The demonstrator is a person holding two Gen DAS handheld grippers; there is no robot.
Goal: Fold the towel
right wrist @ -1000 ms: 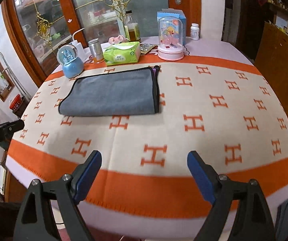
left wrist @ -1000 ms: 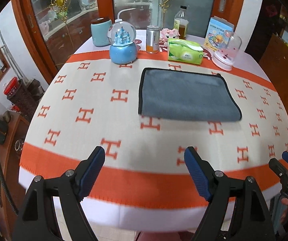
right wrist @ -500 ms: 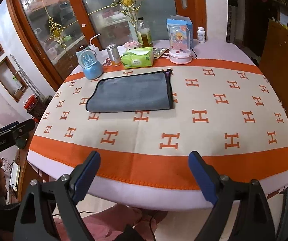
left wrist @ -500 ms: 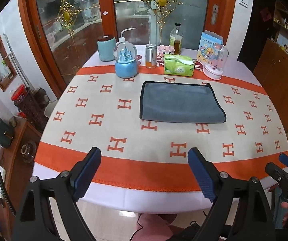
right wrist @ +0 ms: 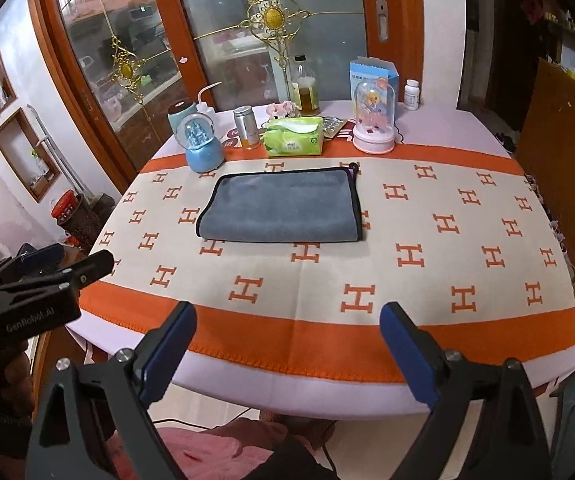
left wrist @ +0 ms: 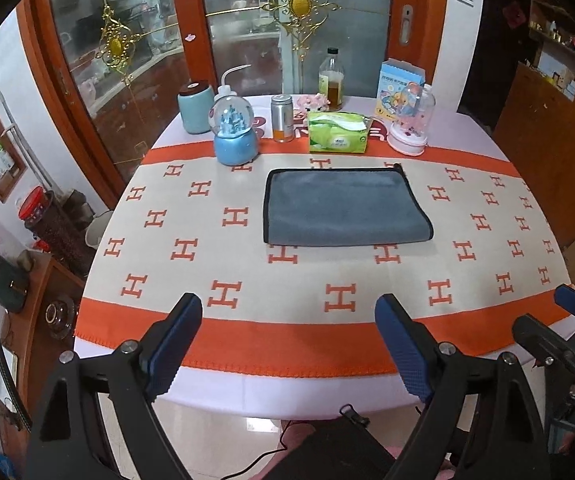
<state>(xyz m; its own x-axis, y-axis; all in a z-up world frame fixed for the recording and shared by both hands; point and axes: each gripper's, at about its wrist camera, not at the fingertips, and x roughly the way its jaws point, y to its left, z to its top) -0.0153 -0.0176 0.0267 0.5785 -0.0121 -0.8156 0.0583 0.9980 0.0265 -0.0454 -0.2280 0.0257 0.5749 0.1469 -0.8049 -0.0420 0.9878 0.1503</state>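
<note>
A grey towel [left wrist: 343, 206] with black edging lies folded flat on the far middle of the table, also in the right wrist view [right wrist: 283, 208]. My left gripper [left wrist: 287, 344] is open and empty, held off the table's near edge, well short of the towel. My right gripper [right wrist: 287, 348] is open and empty, also back from the near edge. The right gripper shows at the lower right of the left wrist view [left wrist: 567, 332]; the left gripper shows at the left of the right wrist view [right wrist: 47, 276].
The round table [left wrist: 327, 396] has an orange and cream H-pattern cloth [left wrist: 223, 292]. Behind the towel stand a blue snow globe [left wrist: 234, 136], a can [left wrist: 282, 124], a green tissue pack [left wrist: 337, 133], a bottle [left wrist: 331, 80] and a pink dome [left wrist: 409, 128]. Glass doors [left wrist: 247, 28] are behind.
Both grippers have pulled back and up from the table; the table and towel look smaller and farther. The towel has not moved. Both grippers stay open.
</note>
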